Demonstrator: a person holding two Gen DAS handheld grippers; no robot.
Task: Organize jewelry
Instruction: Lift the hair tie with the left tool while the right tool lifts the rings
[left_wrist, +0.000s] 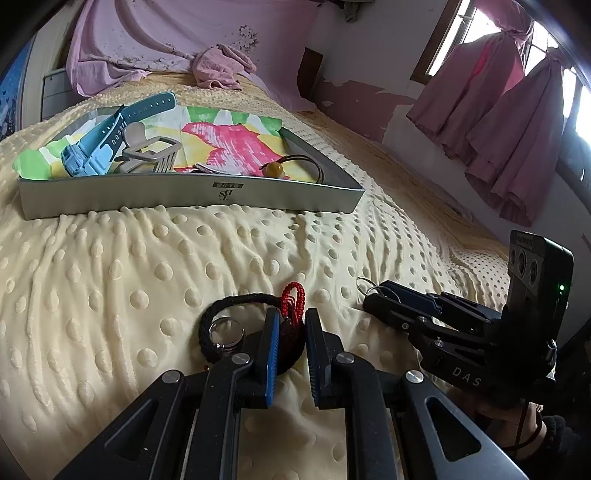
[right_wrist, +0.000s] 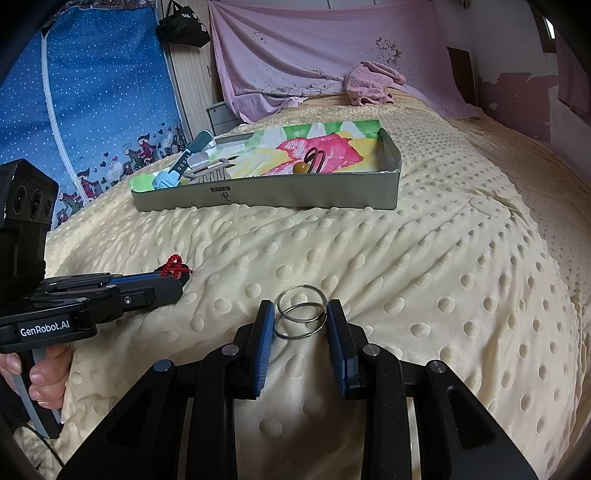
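Observation:
A grey box (left_wrist: 110, 197) (right_wrist: 332, 194) lined with flowery paper lies on the cream dotted blanket; it holds a blue watch (left_wrist: 92, 147), a grey hair claw (left_wrist: 147, 155) and an amber bead on a cord (left_wrist: 275, 170) (right_wrist: 301, 168). My left gripper (left_wrist: 288, 323) (right_wrist: 177, 275) has its pads closed around a red braided cord (left_wrist: 293, 304) (right_wrist: 173, 266), beside a black braided bracelet with a metal ring (left_wrist: 225, 332). My right gripper (right_wrist: 300, 314) (left_wrist: 369, 293) is open with its pads on either side of two linked metal hoops (right_wrist: 301, 314) on the blanket.
A pink cloth (right_wrist: 373, 83) is bunched at the bed's head under a pink drape. Pink curtains (left_wrist: 498, 122) hang at the window on the right. A blue dotted wardrobe cover (right_wrist: 92, 92) stands left of the bed.

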